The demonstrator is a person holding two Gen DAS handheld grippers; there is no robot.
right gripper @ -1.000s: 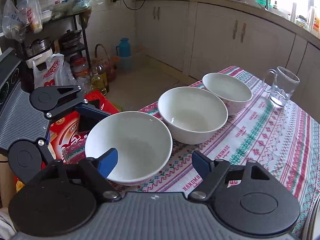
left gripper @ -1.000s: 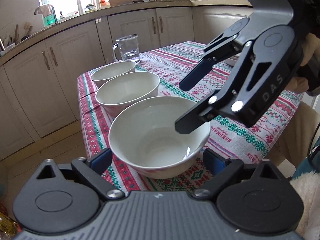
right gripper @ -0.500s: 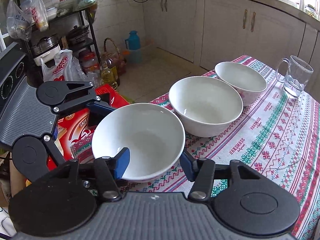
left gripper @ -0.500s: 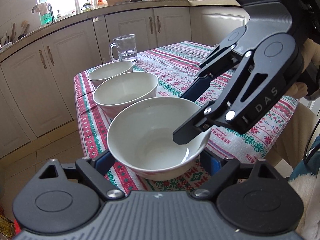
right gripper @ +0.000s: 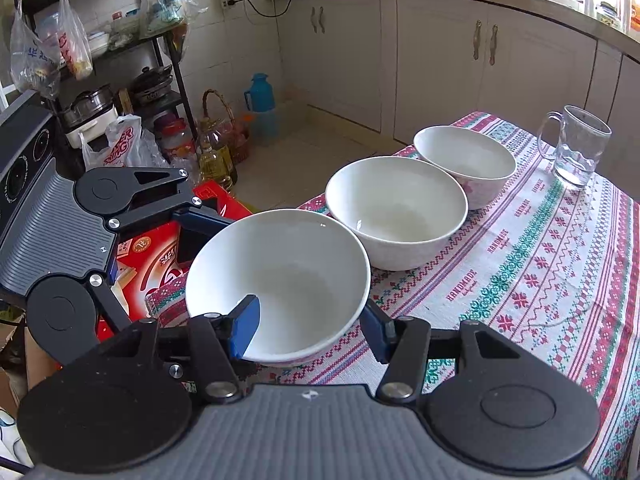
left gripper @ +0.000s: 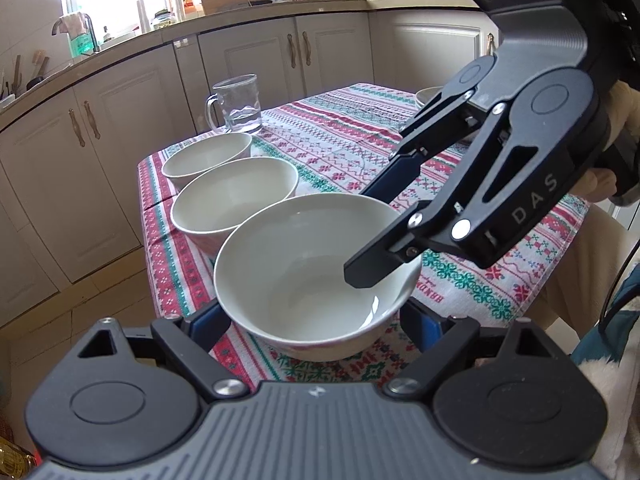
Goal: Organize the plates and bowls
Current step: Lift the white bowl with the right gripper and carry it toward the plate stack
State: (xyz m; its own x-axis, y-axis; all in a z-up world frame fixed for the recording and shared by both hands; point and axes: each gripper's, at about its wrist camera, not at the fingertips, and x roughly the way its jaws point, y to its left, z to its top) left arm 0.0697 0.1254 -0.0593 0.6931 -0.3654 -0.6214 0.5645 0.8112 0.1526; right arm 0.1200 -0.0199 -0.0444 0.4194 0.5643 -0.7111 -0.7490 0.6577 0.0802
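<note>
Three white bowls stand in a row on the patterned tablecloth. The near bowl (left gripper: 312, 276) (right gripper: 280, 280) is at the table corner, the middle bowl (left gripper: 234, 204) (right gripper: 396, 212) behind it, the far bowl (left gripper: 206, 156) (right gripper: 466, 164) beyond. My right gripper (right gripper: 308, 328) straddles the near bowl's rim, one finger inside and one outside, with a gap still showing; it also shows in the left wrist view (left gripper: 380, 232). My left gripper (left gripper: 316, 320) is open with its fingers on either side of the same bowl's base.
A glass mug (left gripper: 236, 104) (right gripper: 576, 148) stands past the far bowl. More dishes (left gripper: 430, 96) sit at the table's far side. Cabinets line the walls. Bottles, bags and a red box (right gripper: 152, 256) lie on the floor by the table corner.
My right gripper has moved forward and narrowed over the near bowl's rim. My left gripper has come slightly closer around the bowl. The bowls have not moved.
</note>
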